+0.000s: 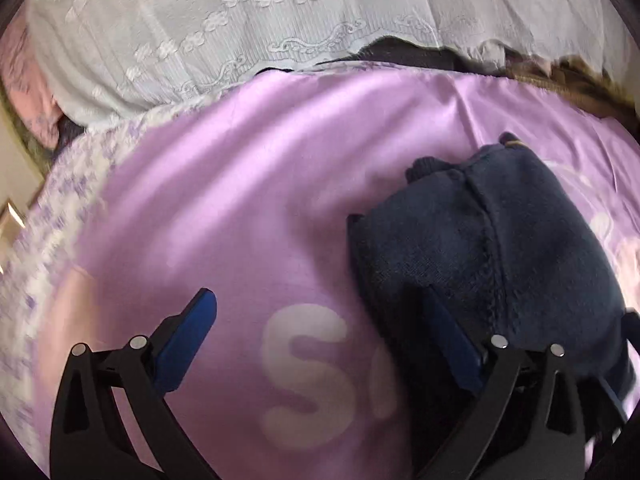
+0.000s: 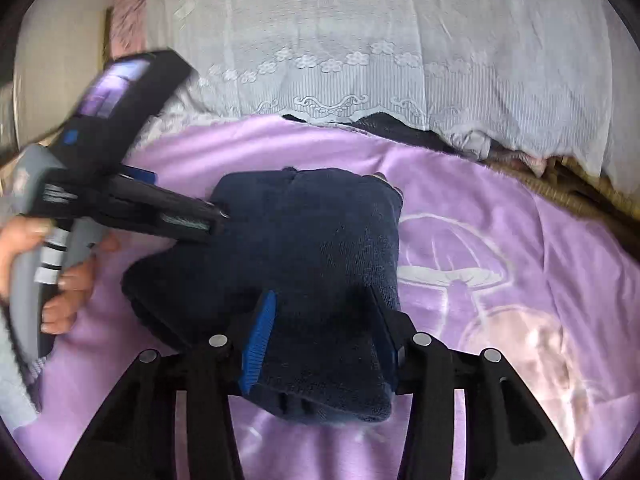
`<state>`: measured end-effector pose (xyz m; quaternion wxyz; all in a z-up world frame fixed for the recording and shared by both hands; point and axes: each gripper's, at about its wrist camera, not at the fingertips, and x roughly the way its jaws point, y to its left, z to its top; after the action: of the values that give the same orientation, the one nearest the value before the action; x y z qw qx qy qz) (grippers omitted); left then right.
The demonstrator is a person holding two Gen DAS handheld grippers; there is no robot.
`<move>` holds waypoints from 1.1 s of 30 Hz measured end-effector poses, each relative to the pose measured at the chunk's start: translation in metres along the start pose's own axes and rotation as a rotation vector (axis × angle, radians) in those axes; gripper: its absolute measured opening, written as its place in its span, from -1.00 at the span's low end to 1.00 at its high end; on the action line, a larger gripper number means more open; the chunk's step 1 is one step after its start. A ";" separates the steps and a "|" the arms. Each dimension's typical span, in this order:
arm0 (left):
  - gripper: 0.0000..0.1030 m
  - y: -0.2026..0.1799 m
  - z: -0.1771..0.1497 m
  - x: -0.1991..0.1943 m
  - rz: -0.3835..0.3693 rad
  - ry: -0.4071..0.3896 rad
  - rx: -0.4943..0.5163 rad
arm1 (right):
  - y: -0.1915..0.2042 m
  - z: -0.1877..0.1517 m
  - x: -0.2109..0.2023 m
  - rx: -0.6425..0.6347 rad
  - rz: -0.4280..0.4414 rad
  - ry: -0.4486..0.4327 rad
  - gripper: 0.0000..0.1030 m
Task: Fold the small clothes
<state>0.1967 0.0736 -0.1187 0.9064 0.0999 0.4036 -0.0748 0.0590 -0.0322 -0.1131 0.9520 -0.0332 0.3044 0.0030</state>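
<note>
A folded navy knit garment [image 2: 312, 240] lies on a purple blanket [image 2: 480, 208]. In the right wrist view its near end sits between the blue pads of my right gripper [image 2: 322, 338], which pinch it from both sides. A hand [image 2: 72, 280] holds my left gripper [image 2: 200, 220] at the garment's left edge. In the left wrist view the left gripper [image 1: 320, 296] stands wide open. Its right finger [image 1: 452, 344] lies against the garment [image 1: 500, 248], and its left finger [image 1: 188, 336] is over bare blanket.
White lace cloth [image 2: 360, 60] hangs along the back of the blanket, with dark fabric showing under its hem. A brown woven edge [image 2: 580, 196] runs at the back right. Pink fabric [image 1: 28, 96] lies at the far left. The blanket [image 1: 240, 200] carries white letters and a mushroom drawing.
</note>
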 end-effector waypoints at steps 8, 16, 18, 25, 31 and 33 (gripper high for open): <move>0.92 0.017 0.002 -0.032 -0.003 -0.021 -0.061 | -0.017 -0.004 0.005 0.051 0.035 -0.005 -0.08; 0.92 -0.022 -0.014 -0.067 0.024 -0.083 0.101 | -0.065 0.007 -0.014 0.301 0.158 -0.079 -0.18; 0.92 -0.030 -0.021 -0.045 0.044 -0.031 0.119 | -0.071 0.016 -0.009 0.329 0.178 -0.074 -0.24; 0.92 -0.014 -0.030 -0.031 -0.049 -0.008 0.012 | -0.083 -0.001 0.061 0.427 0.250 0.106 0.14; 0.92 0.000 -0.033 -0.028 -0.134 0.034 -0.080 | -0.086 -0.002 0.059 0.445 0.275 0.085 0.19; 0.92 0.006 -0.031 -0.036 -0.149 0.040 -0.125 | -0.087 -0.001 0.047 0.438 0.261 0.053 0.19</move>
<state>0.1514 0.0888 -0.1113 0.8946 0.0142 0.4316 -0.1147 0.0991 -0.1200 -0.1364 0.9197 0.2130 0.3244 0.0590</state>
